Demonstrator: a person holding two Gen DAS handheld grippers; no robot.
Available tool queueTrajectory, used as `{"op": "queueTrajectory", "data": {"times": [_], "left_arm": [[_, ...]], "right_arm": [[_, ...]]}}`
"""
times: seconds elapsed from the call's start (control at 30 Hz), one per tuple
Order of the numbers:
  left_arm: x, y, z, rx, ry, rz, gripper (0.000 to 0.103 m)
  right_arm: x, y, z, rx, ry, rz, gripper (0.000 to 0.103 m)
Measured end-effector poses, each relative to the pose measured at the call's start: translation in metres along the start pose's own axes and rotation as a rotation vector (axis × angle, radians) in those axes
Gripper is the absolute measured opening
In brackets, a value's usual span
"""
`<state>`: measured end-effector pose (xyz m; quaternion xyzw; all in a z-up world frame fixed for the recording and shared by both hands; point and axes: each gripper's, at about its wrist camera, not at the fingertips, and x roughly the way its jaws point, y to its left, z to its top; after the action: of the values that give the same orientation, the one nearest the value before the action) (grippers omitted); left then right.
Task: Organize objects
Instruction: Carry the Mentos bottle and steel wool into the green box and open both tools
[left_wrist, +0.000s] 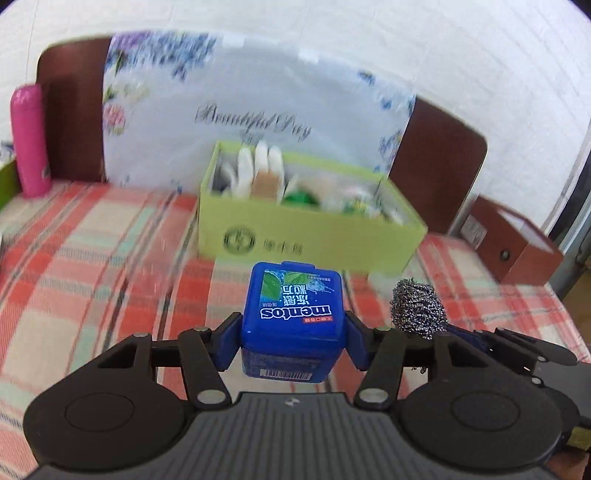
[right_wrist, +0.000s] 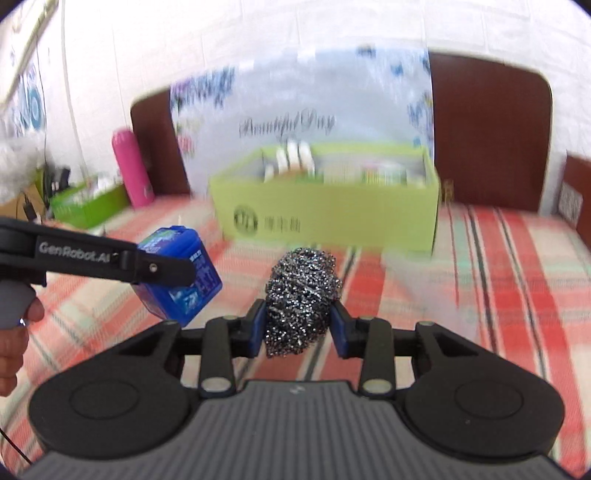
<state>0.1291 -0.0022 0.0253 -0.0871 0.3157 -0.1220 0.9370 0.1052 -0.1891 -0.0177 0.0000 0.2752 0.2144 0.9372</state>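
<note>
Clamped square between the two blue pads of the left gripper (left_wrist: 293, 341): a small blue plastic Mentos gum box (left_wrist: 293, 308), label up and reading upside down, barcode side toward the camera, lifted clear of the red, white and green plaid tablecloth (left_wrist: 92, 251). Just to its right, a grey steel-wool scouring ball (right_wrist: 300, 302), squeezed between the blue pads of the right gripper (right_wrist: 300, 326), bulging above and below the narrow grip, likewise off the cloth. Side by side, then, gum box and scouring ball, near each other but not touching, both a little short of the pale green cardboard box (left_wrist: 306, 221) straight ahead. Inside that open box: white glove fingers (left_wrist: 260, 162) poking up, something green beside them, the rest too blurred to tell. Behind the box, leaning upright, a white floral board (left_wrist: 240, 110) lettered "Beautiful Day", backed by a dark brown headboard (left_wrist: 439, 155). Far left, a pink cylindrical bottle (left_wrist: 29, 140) standing upright. At the left edge of the right wrist view, a person's hand (right_wrist: 13, 332) on the left gripper's handle.
</note>
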Motion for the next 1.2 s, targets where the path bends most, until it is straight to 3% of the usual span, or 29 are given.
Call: {"op": "queueTrajectory", "data": {"times": [0.17,0.33,0.47,0.63,0.67,0.7,0.73,0.77,0.83,0.9,1.07,1.2], "left_arm": [[0.006,-0.011,0.053,0.032,-0.095,-0.027,0.06],[0.043,-0.02,0.1,0.035,-0.128,-0.044,0.06],[0.081,-0.023,0.127,0.022,-0.122,-0.07,0.06],[0.129,-0.024,0.137,0.032,-0.11,-0.04,0.06],[0.14,-0.021,0.135,0.031,-0.104,-0.034,0.06],[0.149,-0.018,0.132,0.029,-0.102,-0.027,0.067],[0.155,-0.016,0.129,0.03,-0.09,-0.013,0.08],[0.161,-0.012,0.125,0.04,-0.071,0.004,0.081],[0.161,-0.005,0.116,0.043,-0.063,0.021,0.081],[0.154,0.001,0.111,0.029,-0.08,0.007,0.081],[0.135,-0.002,0.111,0.036,-0.092,0.02,0.081],[0.105,-0.011,0.107,0.033,-0.096,0.034,0.081]], "right_arm": [[0.015,-0.016,0.052,-0.056,-0.098,-0.05,0.036],[0.05,-0.043,0.09,-0.079,-0.151,-0.122,0.036],[0.084,-0.067,0.108,-0.068,-0.168,-0.168,0.036],[0.132,-0.08,0.11,-0.07,-0.154,-0.195,0.039],[0.141,-0.08,0.106,-0.084,-0.153,-0.197,0.043],[0.15,-0.08,0.102,-0.102,-0.146,-0.198,0.06],[0.157,-0.08,0.098,-0.117,-0.13,-0.204,0.071],[0.163,-0.079,0.092,-0.127,-0.115,-0.212,0.082],[0.164,-0.078,0.082,-0.143,-0.114,-0.21,0.086],[0.159,-0.076,0.073,-0.155,-0.13,-0.226,0.098],[0.145,-0.075,0.074,-0.148,-0.116,-0.242,0.103],[0.108,-0.071,0.082,-0.119,-0.17,-0.224,0.103]]}}
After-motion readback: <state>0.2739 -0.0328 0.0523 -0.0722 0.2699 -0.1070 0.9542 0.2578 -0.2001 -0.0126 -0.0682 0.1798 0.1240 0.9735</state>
